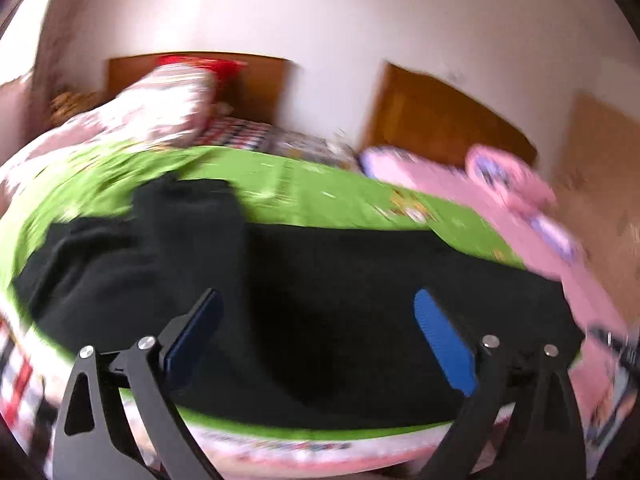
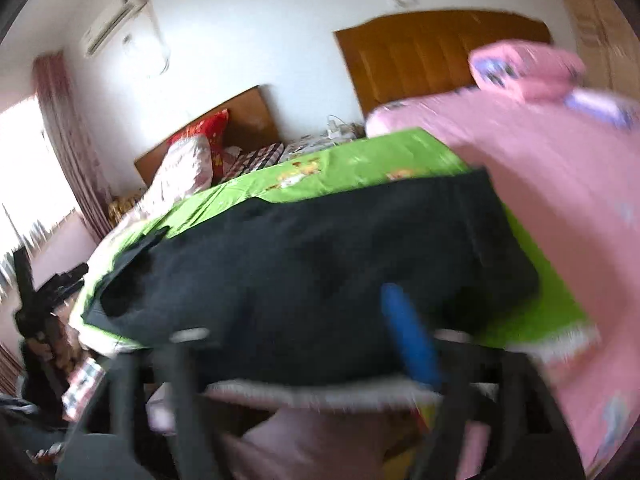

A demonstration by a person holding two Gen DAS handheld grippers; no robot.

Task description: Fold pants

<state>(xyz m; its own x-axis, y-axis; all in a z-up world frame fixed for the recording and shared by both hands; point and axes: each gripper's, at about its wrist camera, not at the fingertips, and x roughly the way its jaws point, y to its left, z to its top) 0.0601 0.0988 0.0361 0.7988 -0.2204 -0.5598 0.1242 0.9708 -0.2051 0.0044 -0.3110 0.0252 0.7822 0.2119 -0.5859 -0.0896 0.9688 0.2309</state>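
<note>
- The black fabric pants lay spread flat across a bright green printed sheet on the bed, with one bunched part humped up at the left in the left wrist view.
- The left gripper stood wide open above the pants, its blue-padded fingers well apart and nothing clamped between them.
- The right gripper was also spread open over the near edge of the pants; only one blue pad showed clearly through the blur.
- A pink quilt lay just beside the pants on the right.
- A floral pillow and a brown wooden headboard sat at the far end.
</note>
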